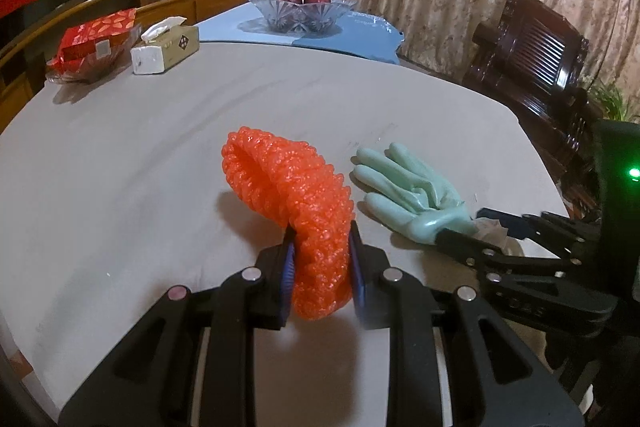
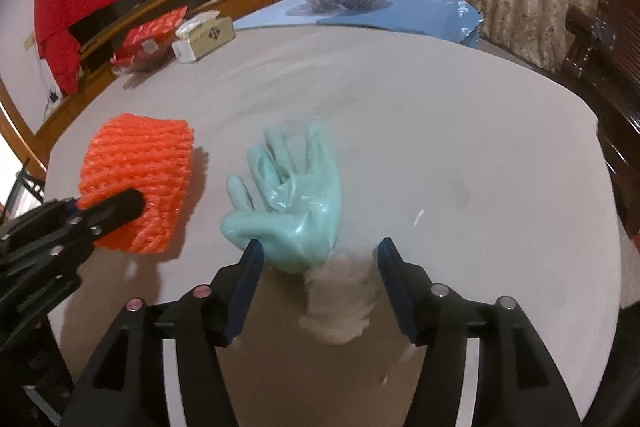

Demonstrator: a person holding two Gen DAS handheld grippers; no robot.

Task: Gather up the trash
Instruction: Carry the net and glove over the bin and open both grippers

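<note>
Right claw (image 1: 486, 227) arm is showing faint embossed letters, seemingly "DAS". Tissue box (image 1: 166, 51), sitting far left, is carrying a dark diamond logo; its small print isn't reading.

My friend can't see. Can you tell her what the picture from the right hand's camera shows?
A green rubber glove lies on a grey table, its pale cuff between the open right tongs. To the left, the left tongs pinch an orange foam net.

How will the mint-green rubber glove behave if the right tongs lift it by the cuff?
The mint-green rubber glove looks crumpled and limp, so it would probably droop. Its glossy surface may slip. The right tongs stand open around its pale cuff.
</note>
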